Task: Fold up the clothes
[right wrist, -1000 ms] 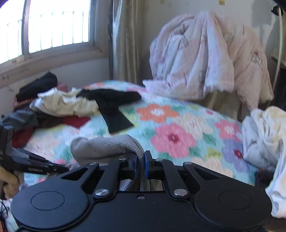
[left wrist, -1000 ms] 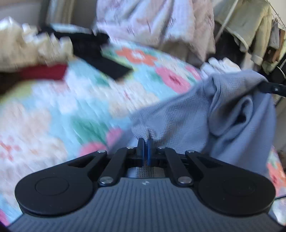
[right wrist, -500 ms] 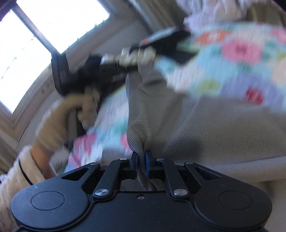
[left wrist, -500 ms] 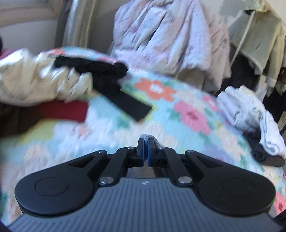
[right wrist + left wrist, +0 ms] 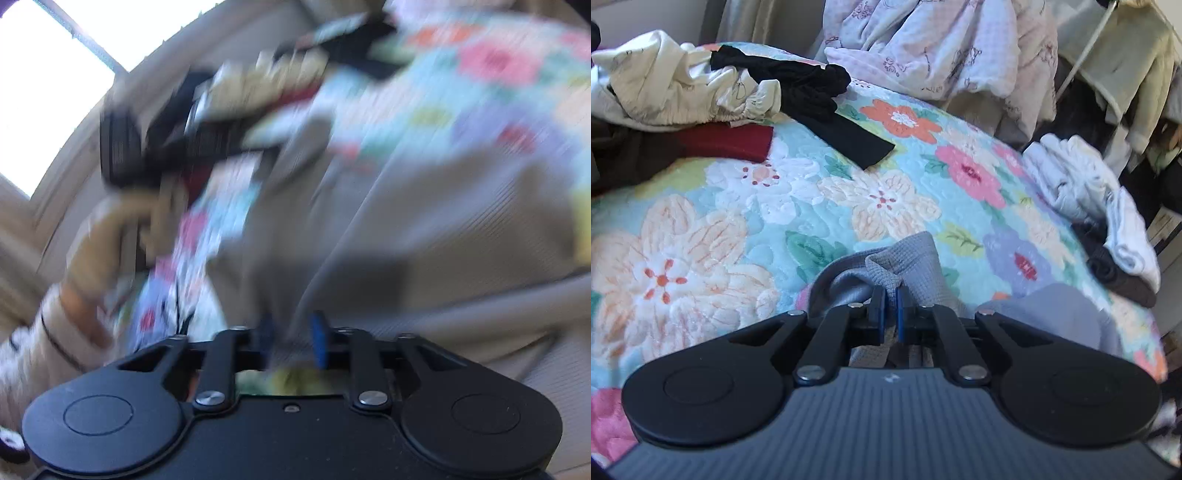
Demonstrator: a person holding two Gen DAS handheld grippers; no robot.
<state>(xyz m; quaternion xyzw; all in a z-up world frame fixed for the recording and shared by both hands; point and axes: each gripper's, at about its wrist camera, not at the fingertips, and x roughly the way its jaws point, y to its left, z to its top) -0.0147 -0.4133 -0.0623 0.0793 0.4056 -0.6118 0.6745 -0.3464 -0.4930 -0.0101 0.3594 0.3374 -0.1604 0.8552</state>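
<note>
I'm laying the grey garment on the bed: my left gripper pinches it, right gripper jaws opening (blurred). Next, smoothing.

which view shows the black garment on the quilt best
The left wrist view: the black garment lies sharp and nearly whole on the floral quilt, beside the red cloth. The right wrist view gives only a motion-blurred dark smear of it near the top.

One grey garment, two grippers
</note>
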